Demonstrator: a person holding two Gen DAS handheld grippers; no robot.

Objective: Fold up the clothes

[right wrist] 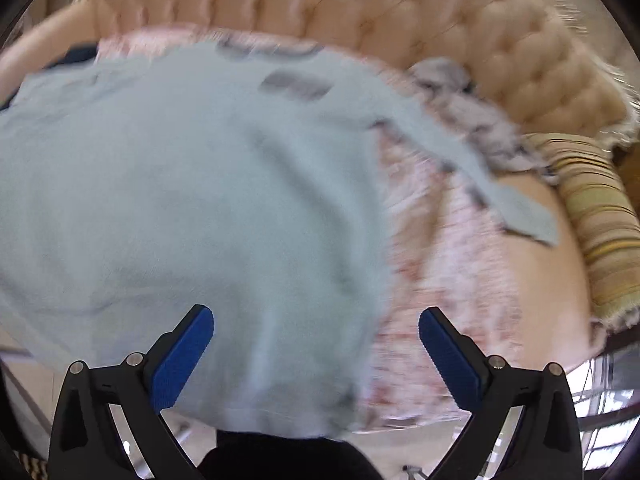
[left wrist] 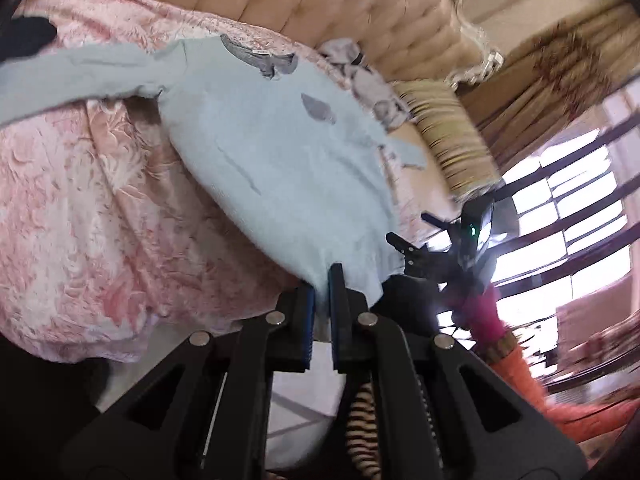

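Lying spread across a pink floral bedspread (left wrist: 80, 200) is a pale blue long-sleeved top (left wrist: 272, 168), its grey neckline pointing toward the tufted peach headboard (left wrist: 328, 4) and its hem hanging off the near edge of the bed. One sleeve is stretching out to the left in the left wrist view, the other is trailing toward a striped bolster pillow (left wrist: 444, 136). A crumpled grey-and-white patterned cloth (left wrist: 360, 76) is sitting just beyond the top, near the headboard.

The left gripper (left wrist: 322, 292) is pinching the hem of the top, its blue-lined fingers (left wrist: 335, 304) drawn nearly together with the fabric caught between them. The right gripper (right wrist: 316, 344) is hovering with its jaws spread wide, one blue pad (right wrist: 182, 360) lying in front of the top's lower part and the other pad over the bedspread; nothing is showing between them as gripped, though the right wrist view is blurring heavily. That same gripper is appearing in the left wrist view just beside the hem's right corner, with a pink and orange sleeve (left wrist: 504, 344) behind it and a bright barred window (left wrist: 568, 240) beyond.
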